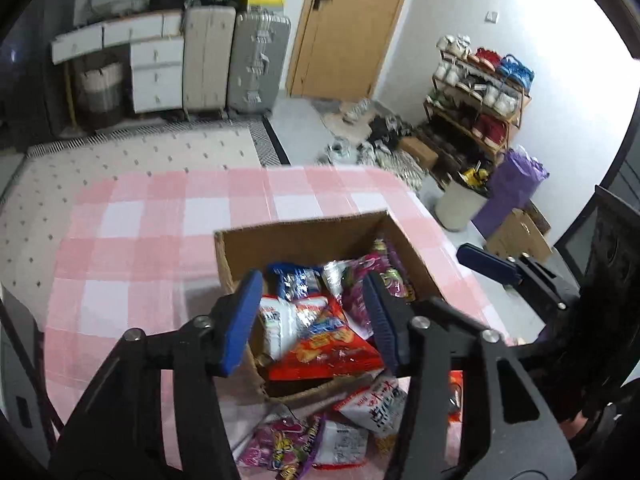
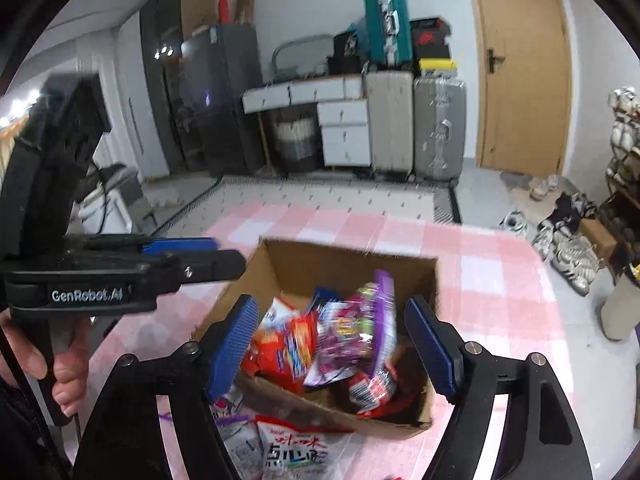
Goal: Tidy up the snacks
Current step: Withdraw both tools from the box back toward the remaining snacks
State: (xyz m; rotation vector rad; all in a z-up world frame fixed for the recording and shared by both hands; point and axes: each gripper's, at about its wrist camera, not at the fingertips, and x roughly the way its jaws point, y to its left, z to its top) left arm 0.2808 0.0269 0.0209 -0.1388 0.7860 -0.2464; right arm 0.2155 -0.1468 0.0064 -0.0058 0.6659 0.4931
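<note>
cardboard box (image 1: 304, 240) of snack packets (image 1: 324, 340) sits under both parted, empty tongs, left tongs (image 1: 312, 320) and right tongs (image 2: 336, 348).

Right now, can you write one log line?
left tool: open, empty | right tool: open, empty | cardboard box: several snack bags inside | table: more bags beside box

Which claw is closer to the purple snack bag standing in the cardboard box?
Right, it seems. The right claw hangs open with the purple snack bag framed between its fingers; the left claw sits off by the cardboard box's far-left corner.
</note>
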